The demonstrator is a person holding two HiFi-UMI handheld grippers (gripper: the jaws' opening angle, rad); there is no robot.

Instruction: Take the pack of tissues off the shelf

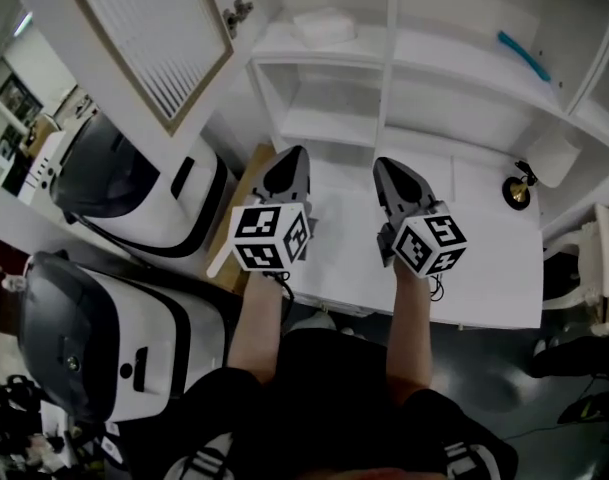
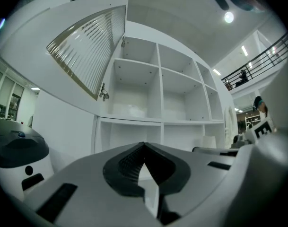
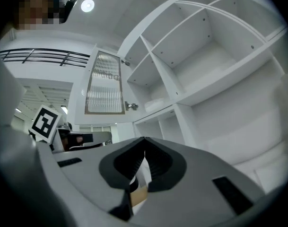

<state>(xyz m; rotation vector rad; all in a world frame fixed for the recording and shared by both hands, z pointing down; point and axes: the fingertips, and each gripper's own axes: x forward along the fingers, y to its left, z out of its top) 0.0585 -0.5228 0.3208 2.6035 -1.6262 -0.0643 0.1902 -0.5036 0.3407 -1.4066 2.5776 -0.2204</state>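
Note:
The pack of tissues (image 1: 324,26) is a white bundle lying on a shelf of the white shelf unit (image 1: 389,58), behind the open cabinet door. It shows faintly in the left gripper view as the tissue pack (image 2: 129,110) and in the right gripper view as the tissue pack (image 3: 155,104). Both grippers are held side by side over the white counter, well short of the shelf. My left gripper (image 1: 289,158) (image 2: 144,144) is shut with nothing in it. My right gripper (image 1: 389,168) (image 3: 144,138) also has its tips together and is empty.
A ribbed-glass cabinet door (image 1: 154,38) stands open at the left. On a right-hand shelf lies a teal object (image 1: 524,56). A small black and gold item (image 1: 519,190) and a white cup (image 1: 554,158) stand on the counter (image 1: 484,278). Two white-and-black machines (image 1: 134,183) stand left.

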